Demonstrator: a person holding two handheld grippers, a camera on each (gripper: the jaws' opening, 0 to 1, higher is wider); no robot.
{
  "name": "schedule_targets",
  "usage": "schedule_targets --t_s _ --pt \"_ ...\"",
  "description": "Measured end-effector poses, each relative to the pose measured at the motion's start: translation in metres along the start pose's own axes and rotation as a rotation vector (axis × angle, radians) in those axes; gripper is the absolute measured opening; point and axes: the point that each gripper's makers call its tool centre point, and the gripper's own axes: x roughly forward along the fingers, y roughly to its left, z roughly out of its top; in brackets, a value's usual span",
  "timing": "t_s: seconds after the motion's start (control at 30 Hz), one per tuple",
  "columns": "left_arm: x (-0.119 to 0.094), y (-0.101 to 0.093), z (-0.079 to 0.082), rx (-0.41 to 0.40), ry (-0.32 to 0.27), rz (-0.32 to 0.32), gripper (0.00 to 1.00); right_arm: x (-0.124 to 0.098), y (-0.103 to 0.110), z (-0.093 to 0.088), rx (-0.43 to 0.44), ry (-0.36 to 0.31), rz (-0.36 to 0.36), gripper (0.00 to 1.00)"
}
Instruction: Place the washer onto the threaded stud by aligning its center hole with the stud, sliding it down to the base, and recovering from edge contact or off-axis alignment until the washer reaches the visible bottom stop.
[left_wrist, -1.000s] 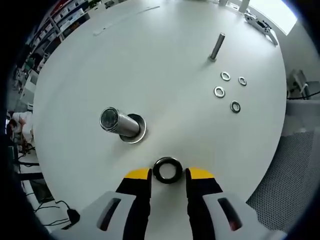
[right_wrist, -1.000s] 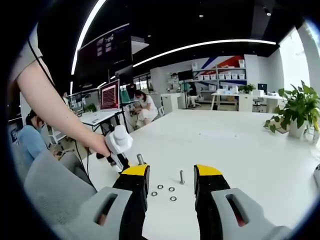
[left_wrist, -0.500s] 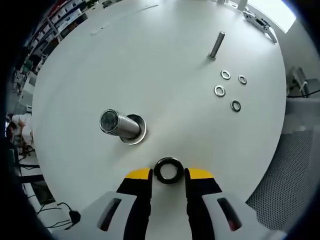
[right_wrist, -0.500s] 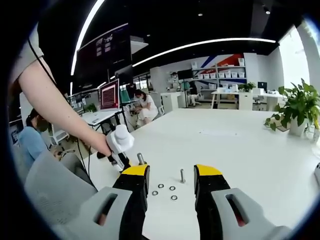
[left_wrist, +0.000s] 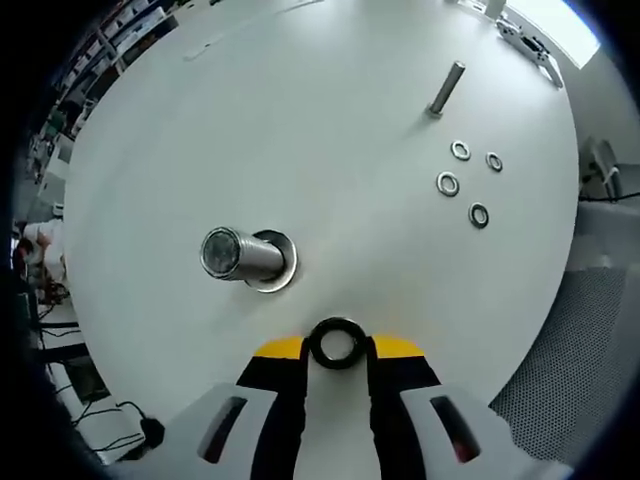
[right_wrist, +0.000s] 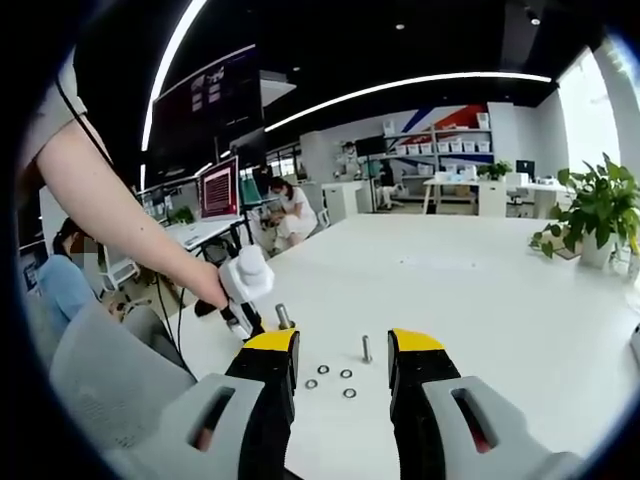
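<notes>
White tabletop (left_wrist: 330, 130) carries a thick stud (left_wrist: 240, 255) with a ring seemingly already at its base. Left gripper (left_wrist: 336, 347) pinches the dark washer (left_wrist: 336, 342) by its rim, leaving the hole free. Right gripper (right_wrist: 340, 345) hangs back, jaws wide apart and empty.

Both grippers are showing light grey bodies and black fingers (right_wrist: 270, 385) with yellow tips; the person is wearing a short pale sleeve (right_wrist: 45, 115).
</notes>
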Motion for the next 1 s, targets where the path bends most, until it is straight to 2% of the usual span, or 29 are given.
schedule_targets --t_s 0.33,0.63,1.0 --pt "-0.001 -0.001 0.000 0.012 -0.035 0.009 0.20 0.000 0.001 -0.001 0.002 0.004 0.003 0.38" --pt "-0.003 -0.001 0.002 0.044 -0.042 0.014 0.19 0.000 -0.002 -0.002 0.012 0.004 -0.003 0.38" --pt "-0.015 0.003 0.005 0.056 -0.057 0.024 0.19 0.000 -0.002 0.000 0.016 -0.002 -0.003 0.38"
